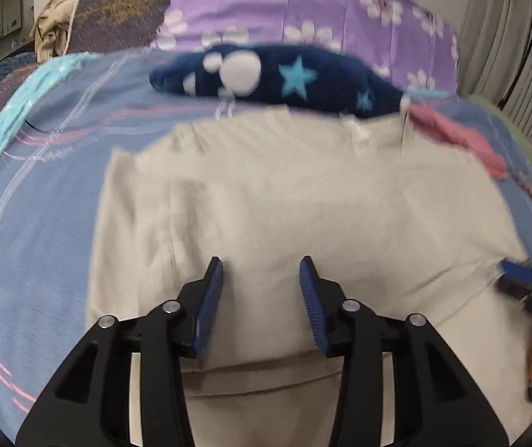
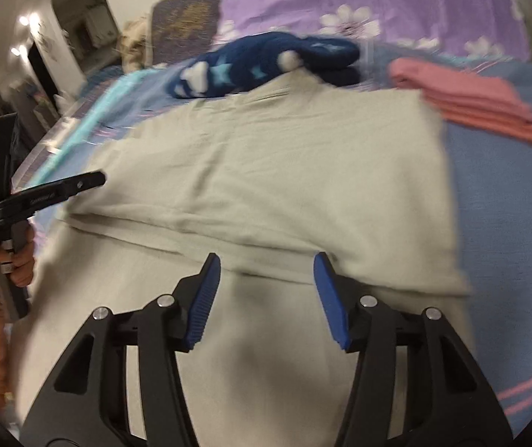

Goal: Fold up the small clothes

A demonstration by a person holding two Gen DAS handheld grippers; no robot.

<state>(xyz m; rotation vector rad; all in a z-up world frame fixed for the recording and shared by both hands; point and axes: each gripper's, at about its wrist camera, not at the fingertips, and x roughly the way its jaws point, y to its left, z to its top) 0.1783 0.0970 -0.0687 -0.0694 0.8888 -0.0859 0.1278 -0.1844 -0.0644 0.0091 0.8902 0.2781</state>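
While both claws hover with their blue pads spread and nothing between them, the cream garment lies released beneath them on the bed. From its own camera the left claw sits low over the near part of the cream garment, close to a folded edge that runs across just under its fingers; the right claw hangs over the same cloth, with its pads just short of a fold line where an upper layer has been laid over a lower one. Seen from the right, the left claw shows at the far side, gripped by the person's hand. Beyond the garment lie a dark blue star-patterned piece, touching or slightly overlapping its far edge, and a folded pink stack just beside its far right corner, all on a blue striped bedsheet with a purple flowered cover behind. The fold looks part done, and the risks come from the soft bedding: a pinch at the layered edge might catch only the top layer, or take up the sheet too, and drag the fold askew. A wide sweep could also shove the blue piece or nudge the pink stack. Both views are blurred, so exact contact with the cloth is uncertain.
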